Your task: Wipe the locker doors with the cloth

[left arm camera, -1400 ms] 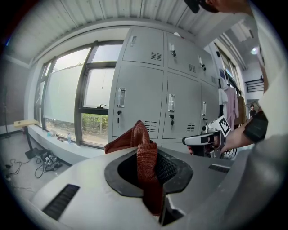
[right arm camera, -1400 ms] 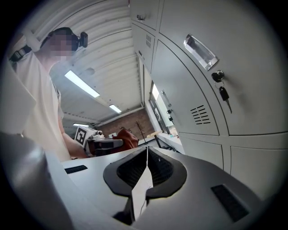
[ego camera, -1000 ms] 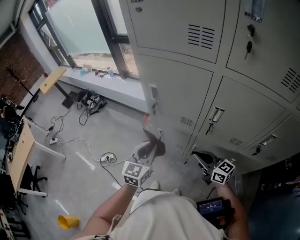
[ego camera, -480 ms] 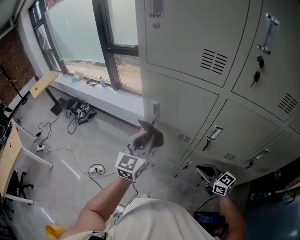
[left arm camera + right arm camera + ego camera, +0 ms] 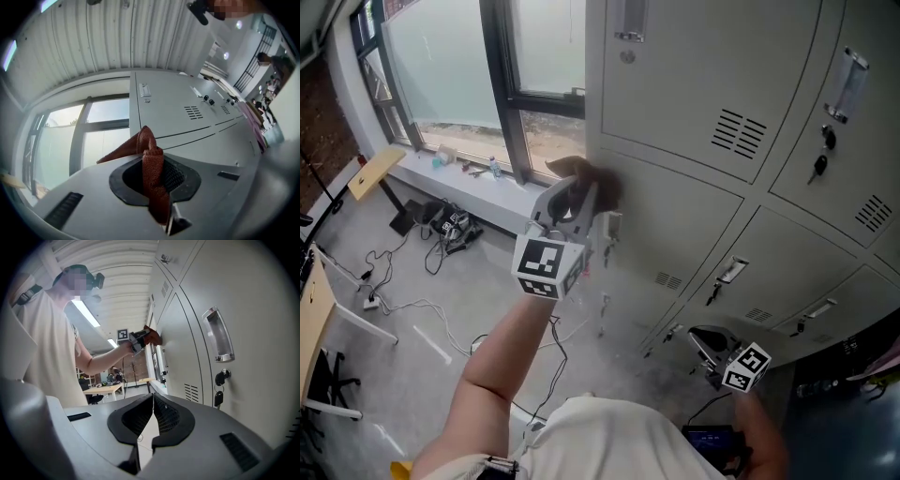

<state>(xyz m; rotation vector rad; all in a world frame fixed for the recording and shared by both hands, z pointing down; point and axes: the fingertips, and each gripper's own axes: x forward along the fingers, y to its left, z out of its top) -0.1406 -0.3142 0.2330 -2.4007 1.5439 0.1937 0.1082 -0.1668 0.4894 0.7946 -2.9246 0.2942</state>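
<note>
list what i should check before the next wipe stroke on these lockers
1. Cloth held by the left hand-held gripper: ok, jaws shut on it.
2. Cloth against the locker door: ok, appears pressed at its upper left corner.
3. Downward stroke path: not ok, the latch sits just under the cloth.
4. Right hand-held gripper out of the way: ok, low, shut, empty.
5. Cloth clean enough: cannot tell.

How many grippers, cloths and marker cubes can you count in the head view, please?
Grippers: 2, the left gripper and the right gripper
Cloths: 1, the cloth held in the left gripper
Marker cubes: 2, the left cube and the right cube
Total: 5
</note>
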